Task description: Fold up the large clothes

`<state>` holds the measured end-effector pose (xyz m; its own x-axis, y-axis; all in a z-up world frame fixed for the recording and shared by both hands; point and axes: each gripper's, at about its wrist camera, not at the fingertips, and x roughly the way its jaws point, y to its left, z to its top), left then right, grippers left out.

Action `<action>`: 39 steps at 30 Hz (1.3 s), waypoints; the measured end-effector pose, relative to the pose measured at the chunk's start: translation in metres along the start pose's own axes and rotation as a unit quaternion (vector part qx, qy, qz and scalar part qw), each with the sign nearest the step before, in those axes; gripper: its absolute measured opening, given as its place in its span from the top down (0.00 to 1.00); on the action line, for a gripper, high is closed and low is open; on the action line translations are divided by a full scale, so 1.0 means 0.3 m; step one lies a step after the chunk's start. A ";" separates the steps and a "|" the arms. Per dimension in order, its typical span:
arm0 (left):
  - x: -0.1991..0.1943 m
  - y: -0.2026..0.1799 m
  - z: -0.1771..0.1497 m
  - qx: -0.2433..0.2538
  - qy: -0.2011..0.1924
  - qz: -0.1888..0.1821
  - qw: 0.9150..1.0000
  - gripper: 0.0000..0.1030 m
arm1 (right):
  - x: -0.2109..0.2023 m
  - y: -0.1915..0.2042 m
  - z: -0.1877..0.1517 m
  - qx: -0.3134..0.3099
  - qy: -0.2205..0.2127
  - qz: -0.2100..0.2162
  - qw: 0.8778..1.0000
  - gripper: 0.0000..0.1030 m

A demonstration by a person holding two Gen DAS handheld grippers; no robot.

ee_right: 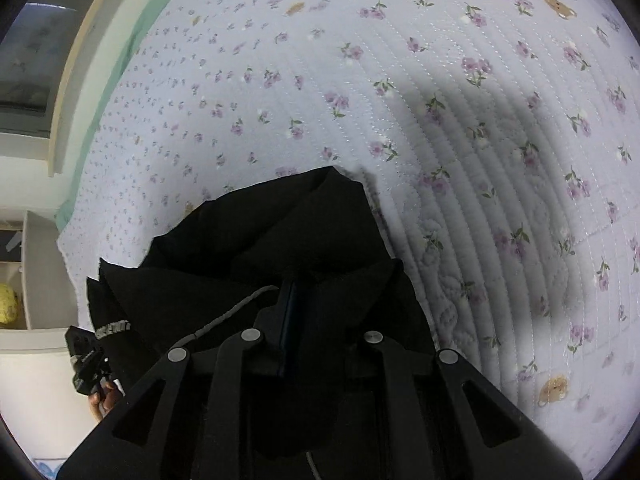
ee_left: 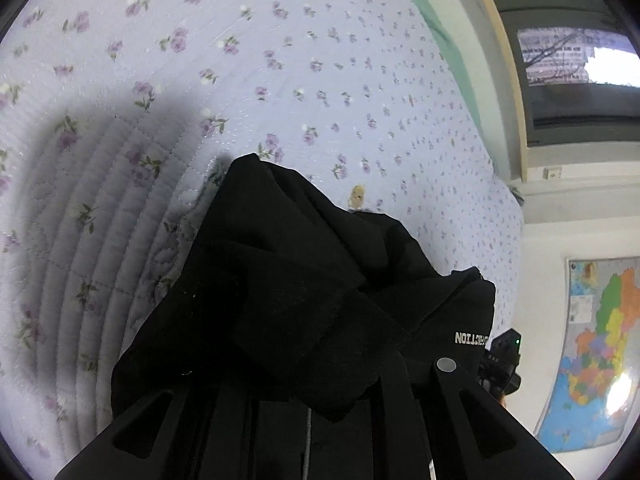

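Note:
A large black garment (ee_left: 288,280) with a small white printed label (ee_left: 472,338) hangs bunched over the flowered bed quilt (ee_left: 280,80). My left gripper (ee_left: 312,392) is shut on the black garment, whose folds cover the fingertips. In the right wrist view the same garment (ee_right: 280,248) drapes over my right gripper (ee_right: 312,344), which is shut on it; a grey drawcord (ee_right: 228,312) runs across the cloth. Each view shows the other gripper at its edge, holding the same cloth.
The pale lilac quilt (ee_right: 440,100) with purple flowers and small bear prints fills both views. A window (ee_left: 568,72) and a wall map (ee_left: 600,344) lie beyond the bed's edge. A white shelf with a yellow object (ee_right: 8,304) stands at left.

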<state>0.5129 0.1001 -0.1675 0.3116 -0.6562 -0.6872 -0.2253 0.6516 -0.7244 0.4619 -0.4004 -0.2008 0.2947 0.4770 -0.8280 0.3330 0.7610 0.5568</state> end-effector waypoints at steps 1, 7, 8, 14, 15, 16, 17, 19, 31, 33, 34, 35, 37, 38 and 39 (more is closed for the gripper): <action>-0.020 -0.018 -0.005 0.008 0.001 0.002 1.000 0.85 | -0.019 0.003 -0.006 0.002 0.001 0.007 1.000 0.76; -0.288 -0.140 -0.095 0.079 0.007 -0.085 0.993 0.39 | -0.246 0.059 -0.103 -0.037 0.000 0.099 0.994 0.42; -0.342 -0.153 -0.117 0.090 0.000 -0.099 0.991 0.31 | -0.306 0.066 -0.131 -0.049 -0.013 0.107 0.993 0.39; -0.516 -0.157 -0.159 0.120 -0.049 -0.063 0.990 0.21 | -0.437 0.148 -0.196 -0.144 -0.084 0.003 0.986 0.24; -0.502 -0.151 -0.146 0.120 -0.054 -0.036 0.991 0.21 | -0.417 0.157 -0.181 -0.151 -0.084 -0.008 0.985 0.24; -0.472 -0.140 -0.126 0.116 -0.057 -0.006 0.992 0.21 | -0.386 0.169 -0.155 -0.158 -0.087 -0.023 0.983 0.24; -0.446 -0.128 -0.107 0.111 -0.061 0.011 0.992 0.21 | -0.364 0.174 -0.133 -0.165 -0.089 -0.035 0.982 0.24; -0.384 -0.103 -0.064 0.097 -0.059 0.031 0.993 0.21 | -0.304 0.171 -0.081 -0.185 -0.088 -0.057 0.977 0.24; -0.141 0.003 0.102 0.092 -0.002 0.072 0.993 0.41 | -0.010 0.156 0.126 -0.247 -0.033 -0.089 0.964 0.44; -0.142 -0.027 0.085 0.109 -0.009 0.086 0.990 0.76 | -0.022 0.187 0.087 -0.271 -0.043 -0.102 0.956 0.76; -0.156 -0.039 0.073 0.122 -0.020 0.092 0.988 0.79 | -0.044 0.207 0.059 -0.287 -0.062 -0.114 0.949 0.79; -0.187 -0.045 0.055 0.126 -0.032 0.084 0.988 0.83 | -0.077 0.219 0.033 -0.295 -0.079 -0.120 0.945 0.81; -0.242 -0.057 0.034 0.121 -0.052 0.063 0.989 0.87 | -0.161 0.232 0.004 -0.285 -0.108 -0.110 0.946 0.84; -0.286 -0.070 0.022 0.120 -0.065 0.048 0.989 0.88 | -0.210 0.249 -0.009 -0.283 -0.125 -0.102 0.945 0.84; -0.312 -0.089 0.016 0.123 -0.074 0.039 0.989 0.88 | -0.245 0.270 -0.020 -0.287 -0.138 -0.103 0.942 0.84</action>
<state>0.4941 0.1459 -0.0835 0.4386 -0.5498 -0.7109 -0.0274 0.7825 -0.6221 0.4619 -0.3712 -0.0953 0.5250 0.2213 -0.8218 -0.1083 0.9751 0.1933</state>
